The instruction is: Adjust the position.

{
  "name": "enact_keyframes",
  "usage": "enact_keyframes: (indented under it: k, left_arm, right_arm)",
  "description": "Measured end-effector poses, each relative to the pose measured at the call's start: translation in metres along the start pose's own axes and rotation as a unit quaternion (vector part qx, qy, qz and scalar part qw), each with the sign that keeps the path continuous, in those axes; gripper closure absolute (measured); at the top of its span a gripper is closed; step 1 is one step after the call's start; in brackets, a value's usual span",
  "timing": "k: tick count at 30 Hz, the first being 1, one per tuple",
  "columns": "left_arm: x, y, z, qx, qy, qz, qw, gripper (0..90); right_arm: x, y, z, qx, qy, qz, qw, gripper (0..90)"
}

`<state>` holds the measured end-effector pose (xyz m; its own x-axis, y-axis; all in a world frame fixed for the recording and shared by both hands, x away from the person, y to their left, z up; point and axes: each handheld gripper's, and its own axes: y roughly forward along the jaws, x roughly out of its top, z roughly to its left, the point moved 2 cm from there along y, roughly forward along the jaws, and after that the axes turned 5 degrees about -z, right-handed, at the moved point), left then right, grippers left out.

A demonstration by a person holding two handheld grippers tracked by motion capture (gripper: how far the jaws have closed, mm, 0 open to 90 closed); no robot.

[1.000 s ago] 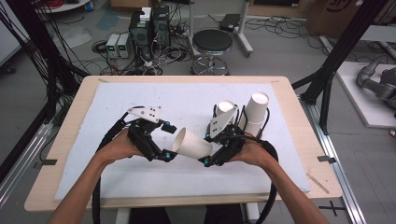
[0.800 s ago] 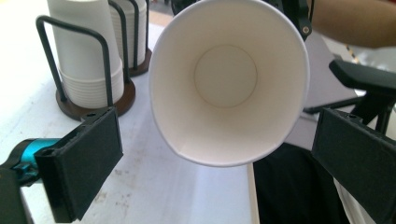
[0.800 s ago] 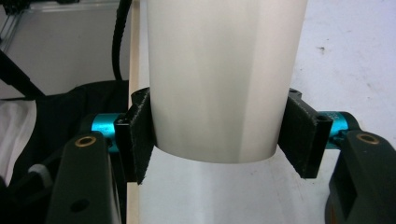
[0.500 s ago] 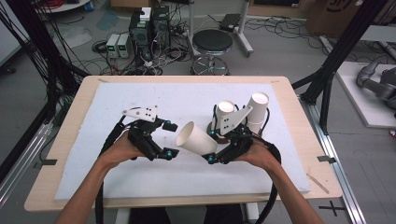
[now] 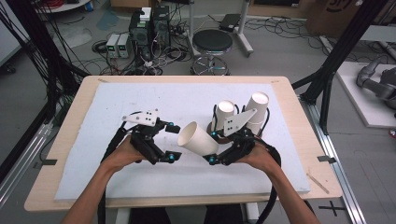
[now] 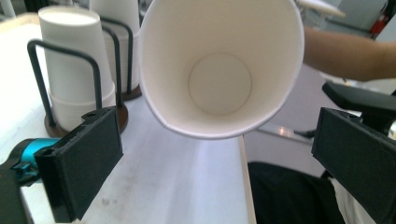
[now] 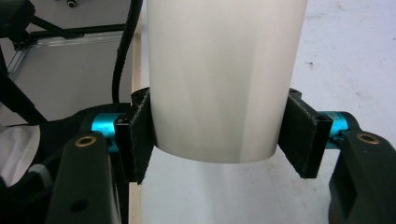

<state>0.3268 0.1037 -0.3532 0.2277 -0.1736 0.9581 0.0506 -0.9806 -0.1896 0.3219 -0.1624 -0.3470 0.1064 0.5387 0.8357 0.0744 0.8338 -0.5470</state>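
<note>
My right gripper [image 5: 215,148] pinches the paper cup [image 5: 198,138]; my left gripper [image 5: 172,141], spread wide, faces its mouth.

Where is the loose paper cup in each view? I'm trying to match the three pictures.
High view: paper cup at centre, tilted, mouth toward the left gripper, base held by the right gripper.
Left gripper view: top centre, open mouth facing the camera.
Right gripper view: centre, clamped between the jaws.
Shared landmark: white table mat.
</note>
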Motion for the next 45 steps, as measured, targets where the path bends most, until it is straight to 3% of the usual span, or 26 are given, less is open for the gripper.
enact_keyframes:
  k: [23, 45]
  left_arm:
    - [-0.012, 0.010, 0.000, -0.008, -0.006, -0.027, 0.9996, 1.7]
    - [-0.008, 0.020, -0.004, -0.027, -0.003, -0.045, 0.9986, 2.8]
  right_arm:
    - [-0.009, 0.008, 0.007, 0.011, 0.000, -0.056, 0.9984, 35.4]
    - [-0.020, 0.013, 0.008, 0.022, 0.011, -0.104, 0.9943, 35.4]
